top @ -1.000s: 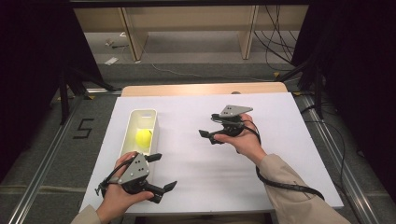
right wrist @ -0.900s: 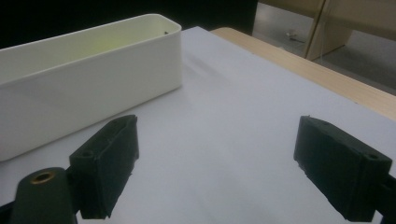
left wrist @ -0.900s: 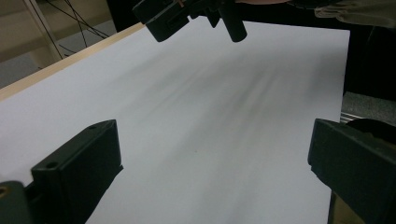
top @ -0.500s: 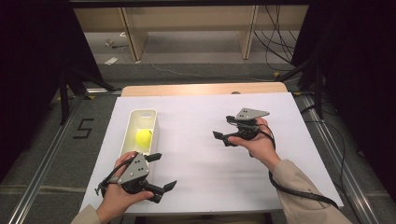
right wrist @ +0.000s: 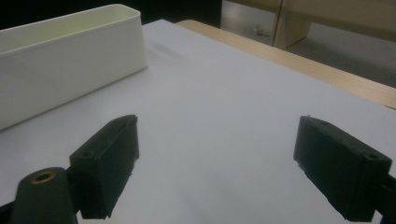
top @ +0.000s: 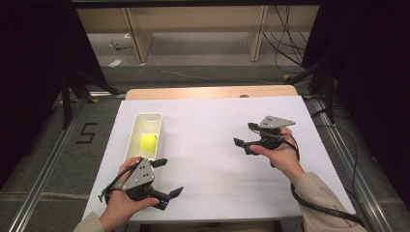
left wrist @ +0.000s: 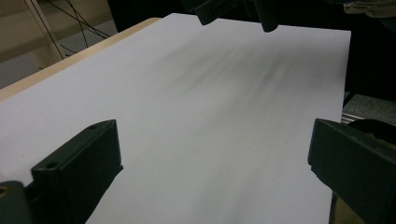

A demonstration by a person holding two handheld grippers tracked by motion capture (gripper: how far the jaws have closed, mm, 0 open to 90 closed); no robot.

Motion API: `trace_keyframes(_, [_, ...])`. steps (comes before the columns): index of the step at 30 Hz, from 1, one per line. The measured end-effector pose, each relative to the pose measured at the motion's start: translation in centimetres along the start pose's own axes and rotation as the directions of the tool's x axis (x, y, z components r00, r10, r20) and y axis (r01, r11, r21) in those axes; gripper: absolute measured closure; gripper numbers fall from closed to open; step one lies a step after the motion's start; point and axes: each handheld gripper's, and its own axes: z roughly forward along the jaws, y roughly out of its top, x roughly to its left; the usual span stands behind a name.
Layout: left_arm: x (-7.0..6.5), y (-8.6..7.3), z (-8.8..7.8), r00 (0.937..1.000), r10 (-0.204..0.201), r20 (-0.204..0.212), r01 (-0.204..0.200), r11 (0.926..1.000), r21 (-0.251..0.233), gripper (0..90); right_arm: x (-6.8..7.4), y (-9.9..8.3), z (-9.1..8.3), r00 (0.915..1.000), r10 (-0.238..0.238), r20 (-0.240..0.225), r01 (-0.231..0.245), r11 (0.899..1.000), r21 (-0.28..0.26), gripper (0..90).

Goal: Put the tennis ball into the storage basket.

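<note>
Two hand-held grippers are over the white worktop (top: 212,145), each with its jaws spread apart and nothing between them. The left hand-held gripper (top: 167,178) sits at the near edge of the worktop, gripped in the person's left hand (top: 123,200), its jaws pointing to the right across the white surface. Its own view looks out between two black jaws onto bare white worktop, with the other gripper dark at the top edge, far off.

One long white bin (top: 145,137) stands on the left part of the worktop, its long side running away from the person. A yellow ball (top: 148,142) lies inside it, about midway along. The near end of the bin is just beyond the left hand-held gripper, close to its upper jaw but apart from it; the ball is a little farther in, behind the bin's wall.

The right hand-held gripper (top: 245,135) is held in the right hand (top: 280,154) over the right half of the worktop, well apart from the bin, with its jaws pointing left toward it. In the right gripper view the bin (right wrist: 65,56) shows at the upper left, beyond the left-hand jaw, with a broad stretch of bare worktop between the jaws and the bin's wall. The ball cannot be made out in that view; a faint yellow-green tint shows on the inside of the bin's far wall.
</note>
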Motion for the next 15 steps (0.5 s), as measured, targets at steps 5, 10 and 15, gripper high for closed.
trace_keyframes(5, [0.0, 0.0, 0.0, 1.0, -0.001, 0.0, 0.001, 1.0, 0.0, 2.2, -0.4, -0.5, -0.9, 0.9998, 0.013, 0.015, -0.013, 1.0, 0.0, 15.1])
trace_keyframes(10, [0.0, 0.0, 0.0, 1.0, -0.002, -0.001, 0.002, 1.0, -0.001, 2.2, -0.7, -1.2, -1.8, 0.9993, 0.018, 0.033, -0.019, 1.0, 0.003, 15.1])
trace_keyframes(15, [0.0, 0.0, 0.0, 1.0, -0.004, -0.003, 0.004, 1.0, -0.001, 2.2, -1.0, -1.7, -2.5, 0.9986, 0.028, 0.045, -0.028, 1.0, 0.003, 15.1])
